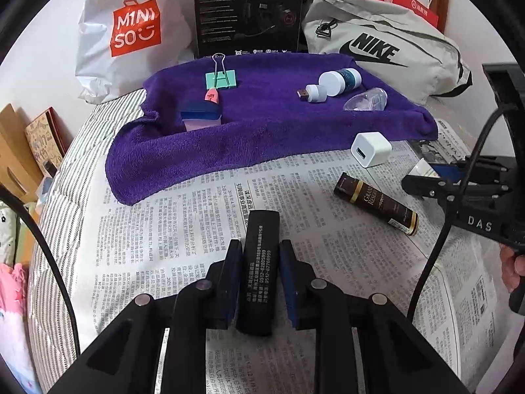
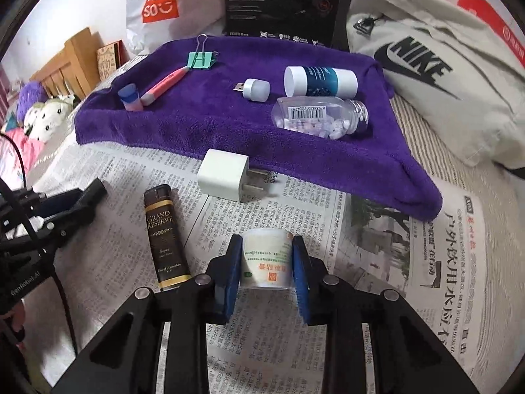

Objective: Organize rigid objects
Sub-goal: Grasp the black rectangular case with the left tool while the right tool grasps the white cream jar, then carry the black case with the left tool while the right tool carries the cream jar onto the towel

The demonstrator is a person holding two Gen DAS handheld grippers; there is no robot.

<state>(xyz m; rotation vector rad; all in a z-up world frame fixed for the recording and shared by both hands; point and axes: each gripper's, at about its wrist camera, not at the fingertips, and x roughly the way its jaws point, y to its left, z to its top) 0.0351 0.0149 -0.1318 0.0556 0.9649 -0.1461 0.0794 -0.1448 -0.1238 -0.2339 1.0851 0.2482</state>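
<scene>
My left gripper is shut on a black bar-shaped lighter with white print, held over the newspaper. My right gripper is shut on a small white jar with green and orange print. The purple towel carries a green binder clip, a pink pen, a blue and pink cap, a white USB light, a white and blue bottle and a clear pill bottle. A white charger and a dark Grand Reserve tube lie on the newspaper.
Behind the towel stand a Miniso bag, a black box and a grey Nike bag. My left gripper shows at the left in the right wrist view. Wooden items and soft toys lie at far left.
</scene>
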